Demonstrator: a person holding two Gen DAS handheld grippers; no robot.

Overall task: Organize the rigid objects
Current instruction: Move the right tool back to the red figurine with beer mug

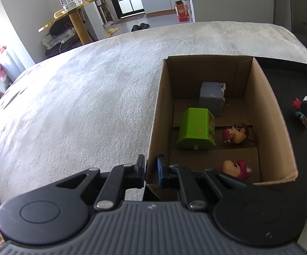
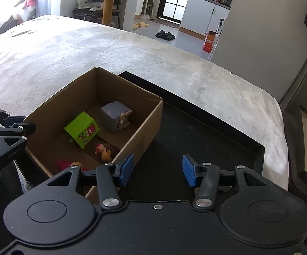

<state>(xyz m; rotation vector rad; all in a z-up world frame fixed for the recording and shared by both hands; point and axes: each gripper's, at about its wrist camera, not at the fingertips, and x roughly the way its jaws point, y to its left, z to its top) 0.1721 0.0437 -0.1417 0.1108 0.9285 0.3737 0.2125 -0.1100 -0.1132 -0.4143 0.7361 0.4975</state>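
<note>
so, box: one brown cardboard box (image 1: 265,114) sits on a white blanket (image 1: 89,97), its top wide open.
box edges: four thin walls stand up all around. the near left corner is pinched by the left gripper (image 1: 151,171).
left gripper: its fingers are squeezed together on the box wall, one finger outside the box and the blue pad (image 1: 160,171) inside.
right gripper: it (image 2: 158,171) hangs just right of the box, over the black tray (image 2: 227,136). its fingers are apart and nothing is between them.
tray: one black tray lies flat, touching the right side of the box. it has a low raised rim on its far side.
room to move: most of the tray right of the box is bare. left of the box and beyond it the blanket is wide and flat.
toys in the box: four. one green block (image 1: 195,130) lies tipped on its side in the middle of the box. one grey block (image 1: 211,97) stands near the far wall. one small brown-haired figure (image 1: 237,132) lies by the right wall. one pink-haired figure (image 1: 238,167) lies by the near wall.
toys outside the box: in the left camera, small red and blue bits (image 1: 297,108) show to the right of the box, too small to tell what they are.
</note>
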